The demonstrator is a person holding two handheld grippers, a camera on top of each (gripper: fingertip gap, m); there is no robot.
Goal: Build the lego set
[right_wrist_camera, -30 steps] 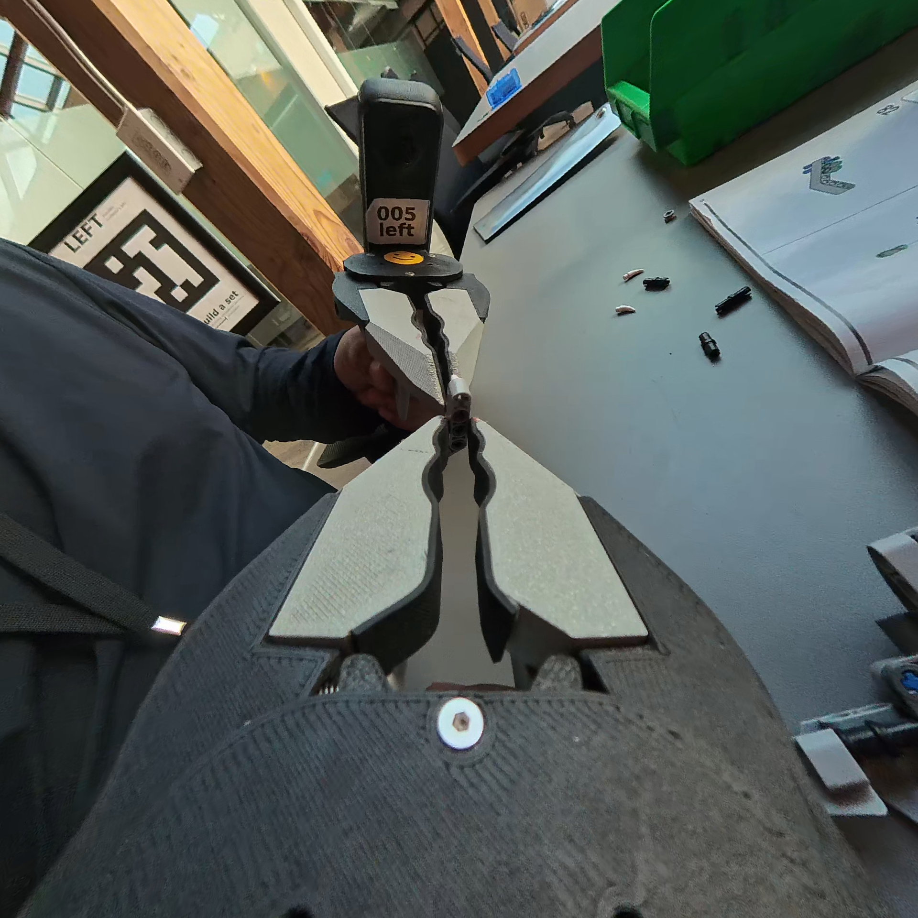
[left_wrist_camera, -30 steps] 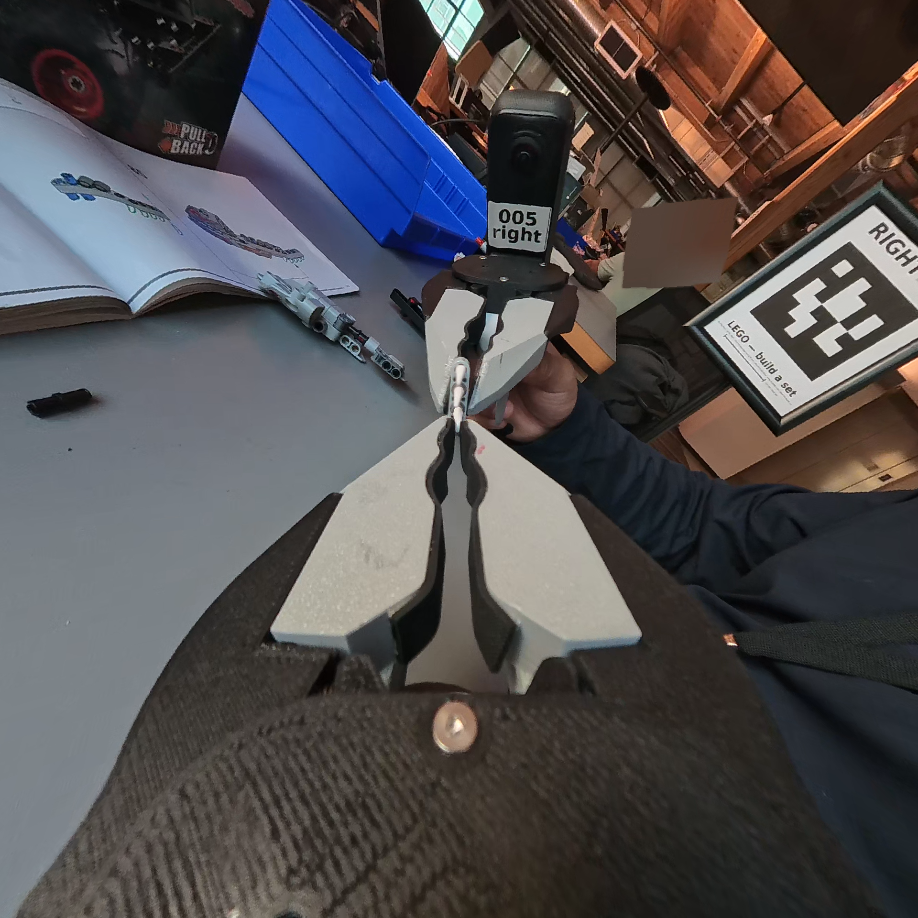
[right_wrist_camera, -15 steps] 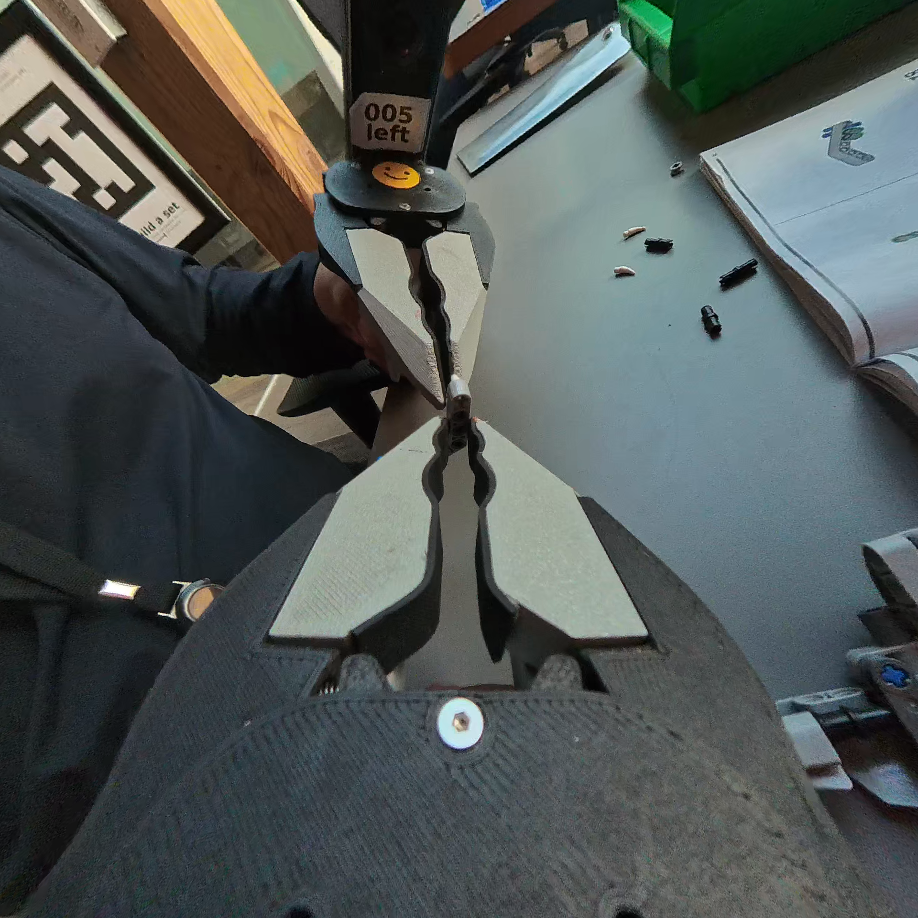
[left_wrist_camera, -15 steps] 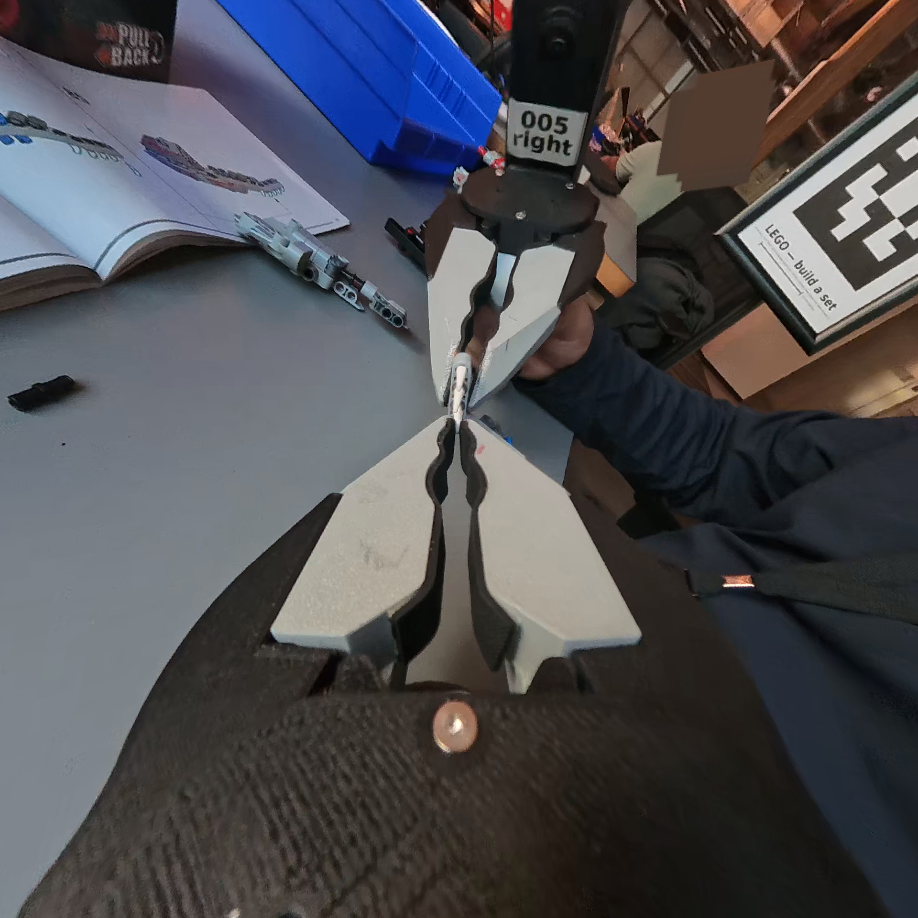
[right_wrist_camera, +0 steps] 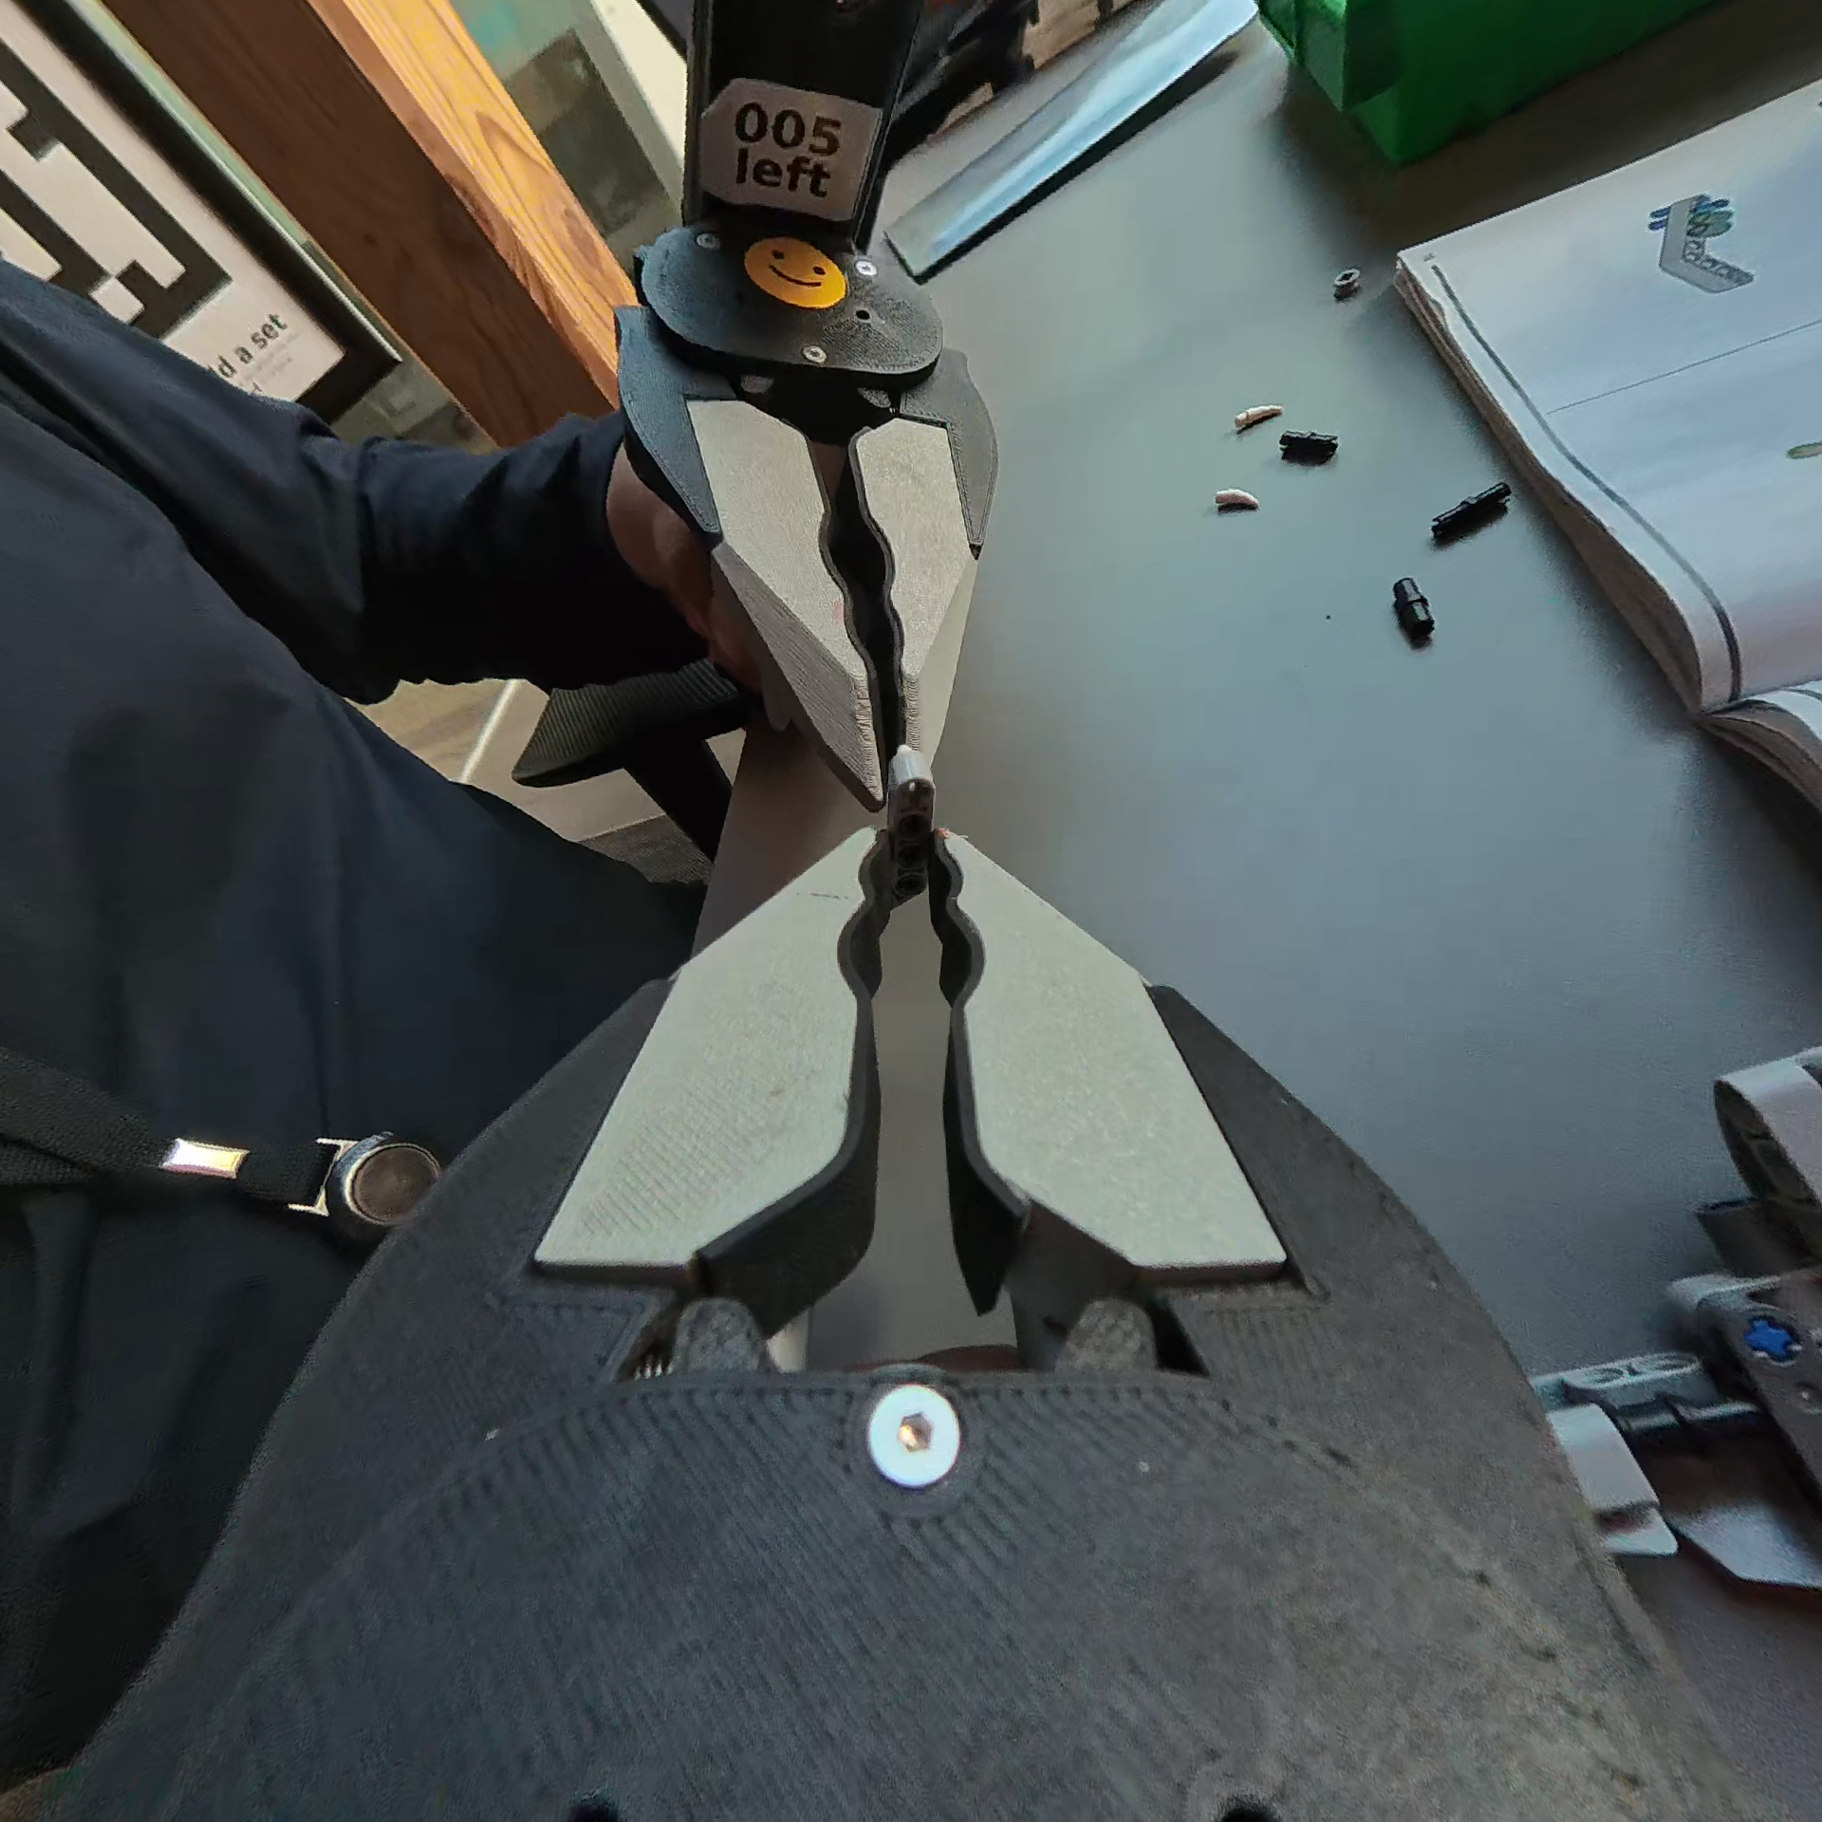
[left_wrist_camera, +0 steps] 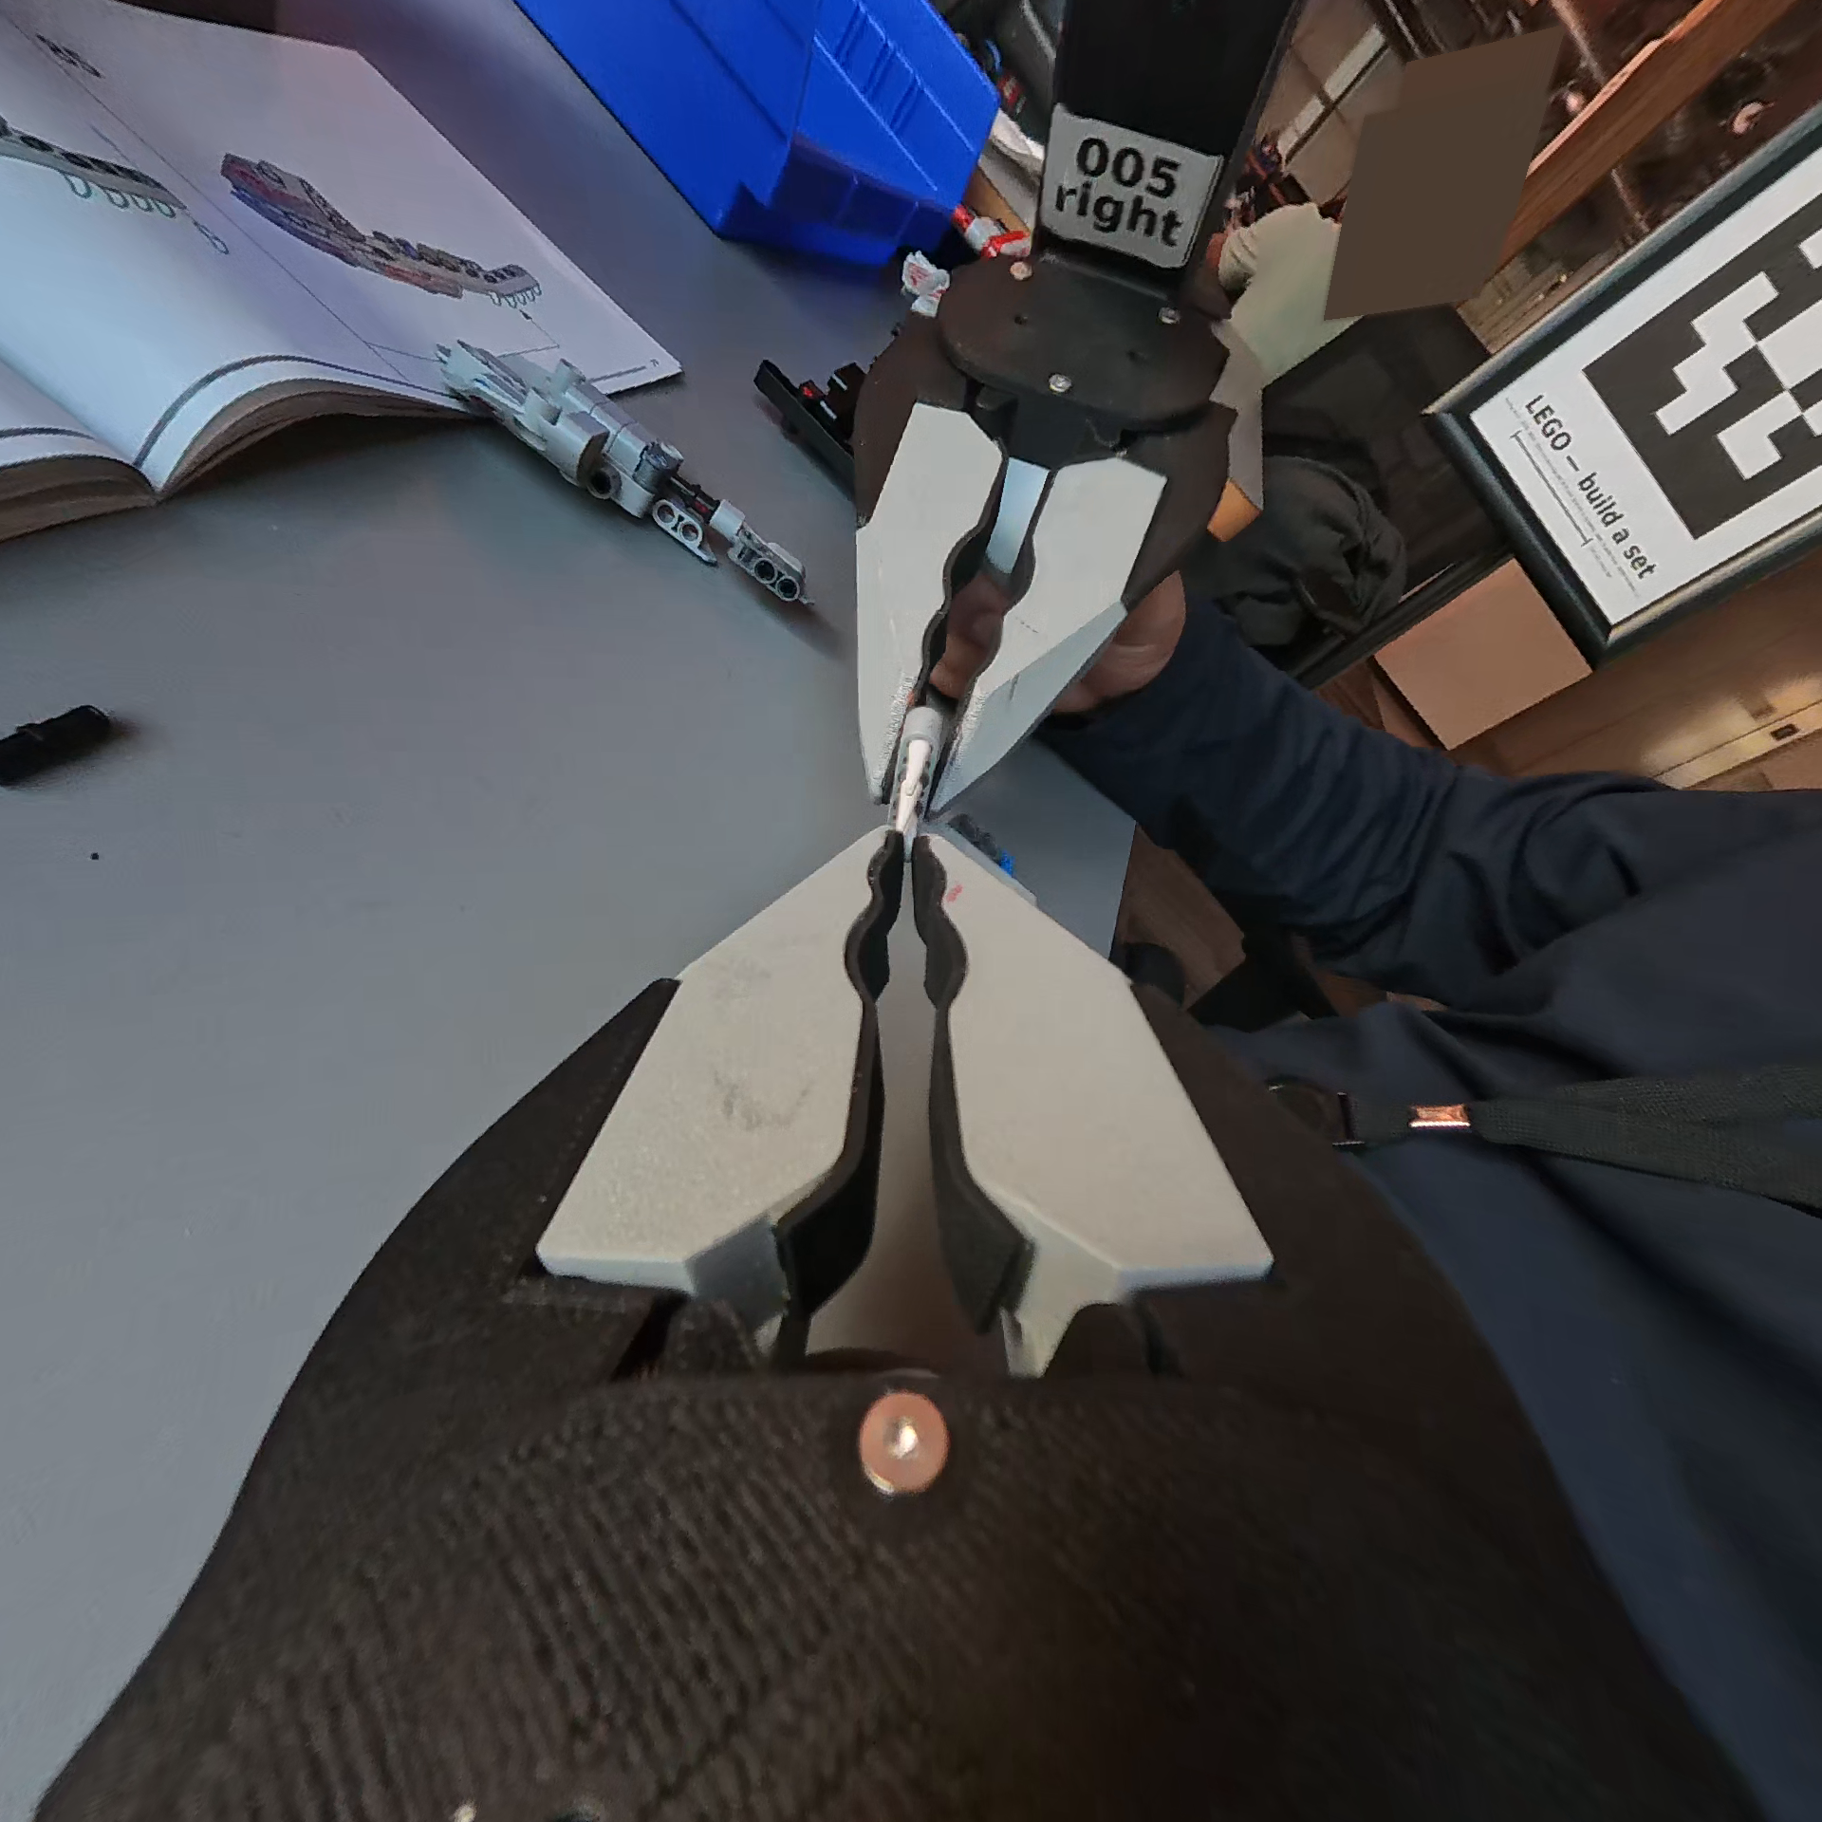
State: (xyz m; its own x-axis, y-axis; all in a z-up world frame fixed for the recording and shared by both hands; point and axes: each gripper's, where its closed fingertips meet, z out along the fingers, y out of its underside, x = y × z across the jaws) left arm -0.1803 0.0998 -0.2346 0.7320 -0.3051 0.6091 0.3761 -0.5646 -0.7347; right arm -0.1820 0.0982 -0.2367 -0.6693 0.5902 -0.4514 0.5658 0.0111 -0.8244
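Right hand-held gripper [right_wrist_camera: 905,848]: clamps grey beam [right_wrist_camera: 908,823]. Left hand-held gripper [left_wrist_camera: 899,846]: closed on its pale tip. Risk: misaligned push drops beam to tabletop [left_wrist_camera: 394,789].

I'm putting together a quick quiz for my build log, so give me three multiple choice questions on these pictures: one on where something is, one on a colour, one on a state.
1. Where is the half-built grey assembly?
A. on the table, beside the open booklet
B. on the floor
C. in a person's bare hand

2. What colour is the bin in the right wrist view?
A. red
B. green
C. yellow

3. How do the jaws of the right gripper stand?
A. wide open and empty
B. shut on a small grey beam
C. shut on a sheet of paper

Answers:
1. A, it lies on the grey tabletop at the booklet's edge.
2. B, its walls are bright green.
3. B, the holed beam sits pinched between the tips.
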